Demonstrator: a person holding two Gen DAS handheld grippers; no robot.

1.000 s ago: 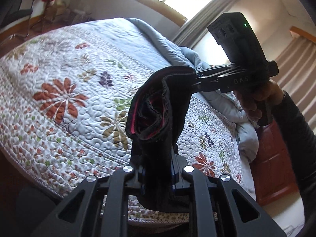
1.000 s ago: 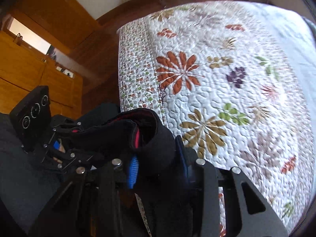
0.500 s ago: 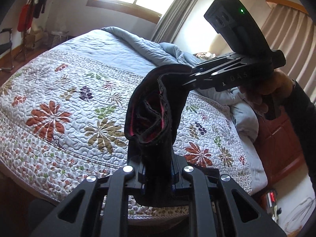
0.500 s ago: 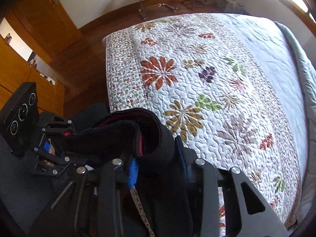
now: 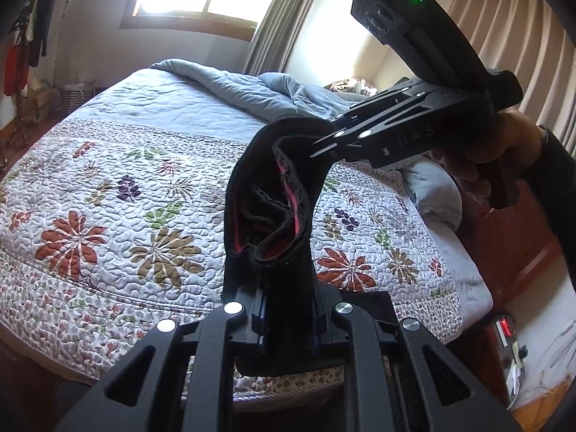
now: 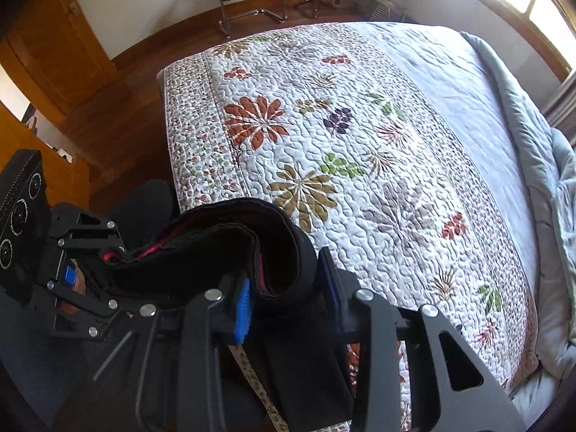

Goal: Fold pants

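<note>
- Quilted bed [image 5: 108, 165], floral and bumpy, sits lower and fuller in both views than a second ago: the lift has carried on, so spreading comes next.
- Black pants [image 5: 273, 198], red-lined and limp, hang bunched above its foot.
- Left gripper [image 5: 286, 318] and right gripper [image 6: 288, 288] each pinch the waistband.

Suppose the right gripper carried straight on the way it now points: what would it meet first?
Probably the floral quilt on the bed. The right gripper, shut on the black pants, points steeply down at it, with nothing else ahead. Depth is hard to judge.
</note>
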